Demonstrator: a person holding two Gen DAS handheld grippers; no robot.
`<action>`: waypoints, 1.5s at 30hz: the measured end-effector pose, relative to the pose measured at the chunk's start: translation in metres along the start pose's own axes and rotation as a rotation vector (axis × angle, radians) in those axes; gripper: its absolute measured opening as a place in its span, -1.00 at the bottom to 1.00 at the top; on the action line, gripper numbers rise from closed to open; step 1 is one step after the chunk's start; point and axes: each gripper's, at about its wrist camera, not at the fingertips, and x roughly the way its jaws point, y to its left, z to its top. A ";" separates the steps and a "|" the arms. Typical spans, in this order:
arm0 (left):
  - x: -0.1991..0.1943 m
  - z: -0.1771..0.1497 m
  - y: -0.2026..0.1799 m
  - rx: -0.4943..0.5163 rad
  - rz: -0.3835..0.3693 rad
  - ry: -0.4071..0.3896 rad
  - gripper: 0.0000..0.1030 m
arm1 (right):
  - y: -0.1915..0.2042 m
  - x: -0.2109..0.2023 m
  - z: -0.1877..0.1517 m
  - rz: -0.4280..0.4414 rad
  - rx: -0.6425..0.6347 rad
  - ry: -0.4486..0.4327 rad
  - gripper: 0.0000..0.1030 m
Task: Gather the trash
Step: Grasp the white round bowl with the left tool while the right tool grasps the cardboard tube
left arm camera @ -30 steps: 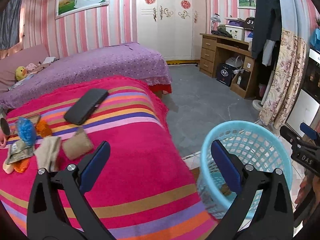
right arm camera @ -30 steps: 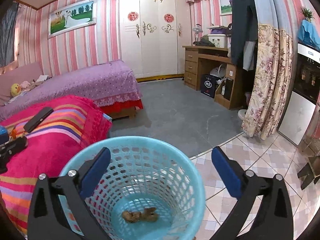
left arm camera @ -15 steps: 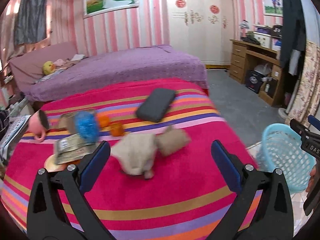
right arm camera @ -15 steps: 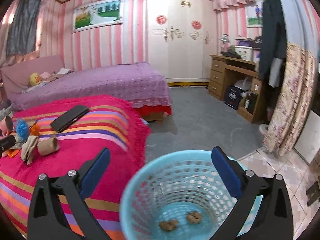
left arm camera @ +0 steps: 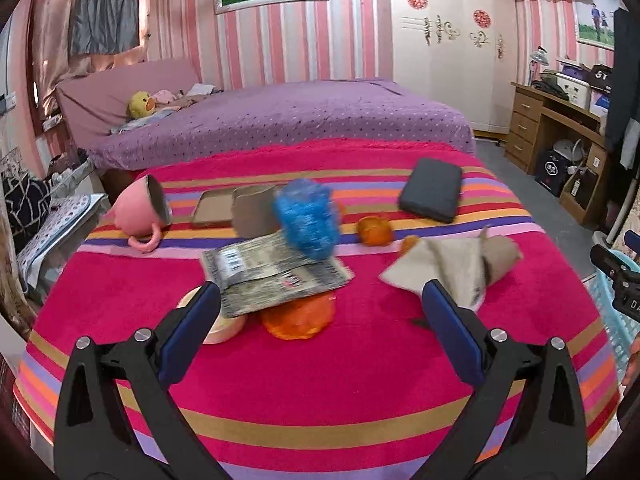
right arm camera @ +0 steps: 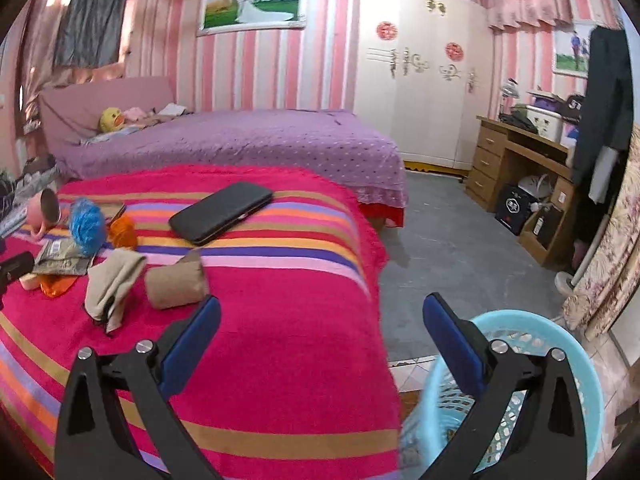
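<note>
Trash lies on the striped red blanket [left arm camera: 320,380]: a grey printed wrapper [left arm camera: 276,276], an orange bag [left arm camera: 298,318], a blue fuzzy ball [left arm camera: 308,220], a beige cloth [left arm camera: 444,268], a brown paper roll [left arm camera: 502,258] and orange peel [left arm camera: 374,230]. My left gripper [left arm camera: 320,332] is open and empty, just in front of the wrapper and orange bag. My right gripper [right arm camera: 320,336] is open and empty, above the bed's edge beside the light blue basket [right arm camera: 560,344]. The cloth [right arm camera: 114,280] and paper roll [right arm camera: 176,284] show ahead to its left.
A pink mug [left arm camera: 140,210] lies on its side at the left. A black case [left arm camera: 432,194] lies at the blanket's far right. A cardboard tray [left arm camera: 214,208] and a small bowl [left arm camera: 218,328] are by the wrapper. A purple bed [left arm camera: 300,120] is behind, a wooden desk [right arm camera: 520,160] to the right.
My left gripper swung left from the basket to face the trash pile and came closer to it. My right gripper turned left, away from over the basket towards the bed.
</note>
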 end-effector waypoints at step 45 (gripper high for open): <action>0.042 -0.004 0.143 -0.145 0.141 0.132 0.17 | 0.062 0.047 0.002 0.091 0.017 0.150 0.91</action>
